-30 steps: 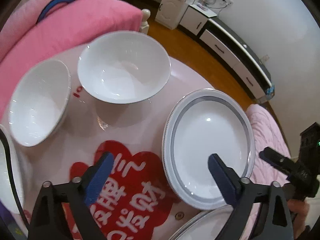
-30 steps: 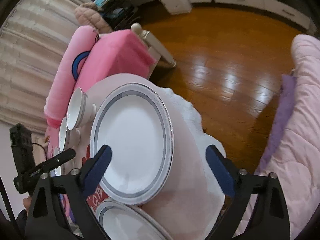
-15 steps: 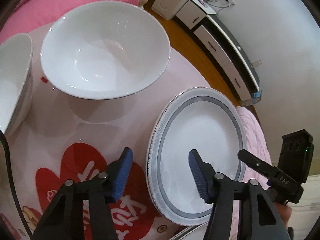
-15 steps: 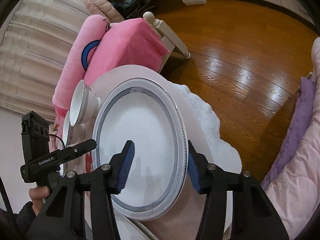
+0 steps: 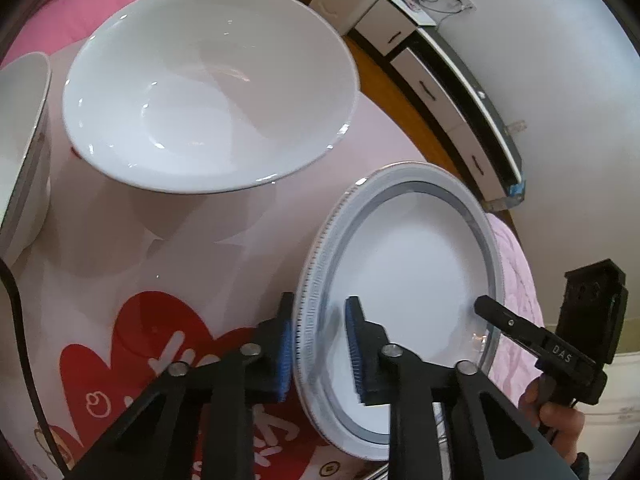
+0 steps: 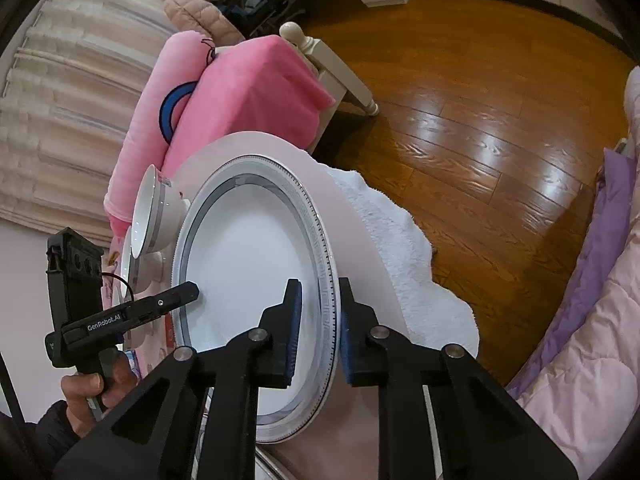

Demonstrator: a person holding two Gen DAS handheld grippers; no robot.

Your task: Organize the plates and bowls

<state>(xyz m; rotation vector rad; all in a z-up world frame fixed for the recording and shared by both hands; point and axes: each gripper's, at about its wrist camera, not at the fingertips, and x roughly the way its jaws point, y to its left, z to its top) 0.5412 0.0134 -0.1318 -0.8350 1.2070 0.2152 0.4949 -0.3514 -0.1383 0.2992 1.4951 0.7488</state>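
Observation:
A white plate with a grey band (image 5: 412, 256) lies on the round pink table; it also shows in the right wrist view (image 6: 248, 264). My left gripper (image 5: 320, 352) is shut on its left rim, one pad outside and one pad inside. My right gripper (image 6: 318, 332) is shut on the opposite rim. The right gripper's finger shows in the left wrist view (image 5: 520, 336), and the left gripper's in the right wrist view (image 6: 160, 304). A large white bowl (image 5: 208, 88) stands behind the plate, a second bowl (image 5: 20, 148) to its left.
The tablecloth (image 5: 132, 344) has a red print. Another plate's rim (image 6: 276, 468) shows at the bottom edge. A pink-covered chair (image 6: 240, 100) stands behind the table. A white towel (image 6: 404, 256) hangs over the table edge above wooden floor (image 6: 480, 128).
Both grippers moved in toward the plate and closed from wide open onto its opposite rims. The bowl looms larger in the left wrist view.

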